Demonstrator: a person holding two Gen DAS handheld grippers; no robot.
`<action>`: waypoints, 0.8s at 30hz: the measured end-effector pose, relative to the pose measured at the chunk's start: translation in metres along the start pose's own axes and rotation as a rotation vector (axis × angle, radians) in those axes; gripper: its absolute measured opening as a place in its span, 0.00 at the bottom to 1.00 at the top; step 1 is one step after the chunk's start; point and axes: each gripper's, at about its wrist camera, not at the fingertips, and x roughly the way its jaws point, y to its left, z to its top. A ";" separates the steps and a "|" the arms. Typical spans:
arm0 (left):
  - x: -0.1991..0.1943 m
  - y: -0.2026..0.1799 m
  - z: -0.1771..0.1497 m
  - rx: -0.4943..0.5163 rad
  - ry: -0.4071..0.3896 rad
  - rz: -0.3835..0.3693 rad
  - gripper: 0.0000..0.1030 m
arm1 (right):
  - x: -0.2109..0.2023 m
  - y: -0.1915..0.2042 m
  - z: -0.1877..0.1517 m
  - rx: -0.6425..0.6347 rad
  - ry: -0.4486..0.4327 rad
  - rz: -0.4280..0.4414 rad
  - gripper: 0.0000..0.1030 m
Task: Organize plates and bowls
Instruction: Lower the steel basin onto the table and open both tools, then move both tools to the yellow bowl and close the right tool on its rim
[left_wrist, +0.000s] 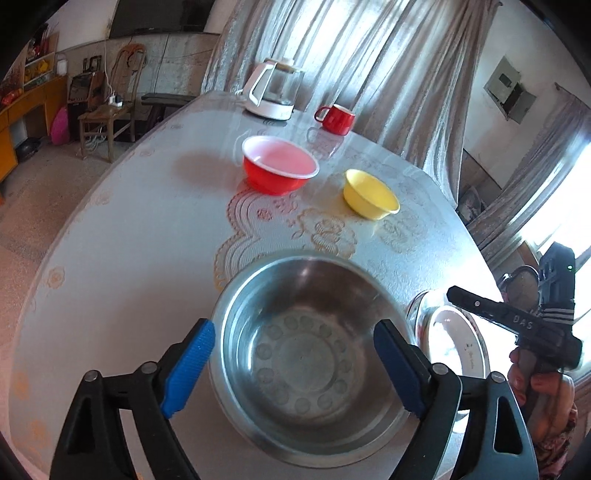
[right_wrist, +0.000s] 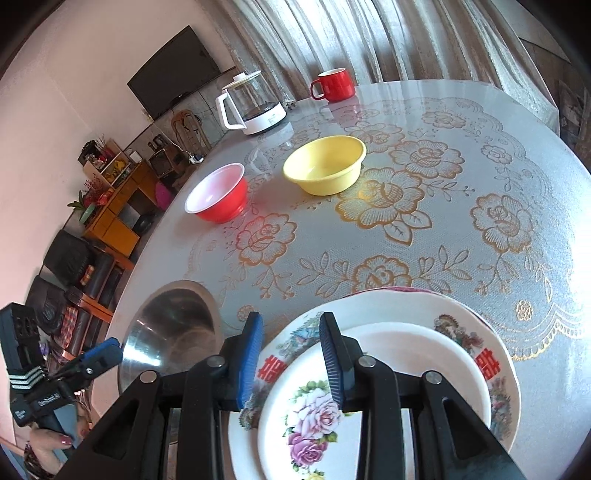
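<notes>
Two bowls left to gather, judging by the layout.

From the left wrist: left gripper (left_wrist: 293, 326) spread wide, one pad on each side of steel bowl (left_wrist: 303, 354), clear of its rim, gripping nothing. Steel bowl upright at the near edge of table (left_wrist: 110, 229), just beside plates (left_wrist: 454, 343). Red bowl (left_wrist: 280, 166) and yellow bowl (left_wrist: 369, 194) farther off, both upright, near each other, well apart from the steel one. Probably a base now set for nesting. For the next pick:
- Rise clear of the steel rim before reaching out.
- Come down with one pad inside a plastic wall and one outside.
- Pinch gently, thin plastic being likely to flex.
- Fetch whichever plastic bowl proves wider first, so as to nest large to small.

From the right wrist: right gripper (right_wrist: 290, 319) narrowly parted above the left rim of small plate (right_wrist: 406, 354). No pad seen pressing, so apparently holding nothing. Small plate lying on large plate (right_wrist: 424, 310), set toward its near side. Hint of a pink-edged rim beneath both, too hidden to be sure. Best to keep this hand over the stack and out of the left's path. If squaring the stack, nudge at the rim rather than lift, glazed plates being apt to slide.
</notes>
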 end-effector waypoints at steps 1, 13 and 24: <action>0.000 -0.005 0.004 0.018 -0.005 0.003 0.89 | 0.001 -0.002 0.003 -0.010 0.000 -0.013 0.31; 0.026 -0.052 0.060 0.104 0.016 -0.017 0.92 | 0.015 -0.038 0.074 -0.110 -0.039 -0.130 0.33; 0.075 -0.071 0.107 0.066 0.026 0.029 0.93 | 0.087 -0.073 0.158 -0.010 0.011 -0.101 0.33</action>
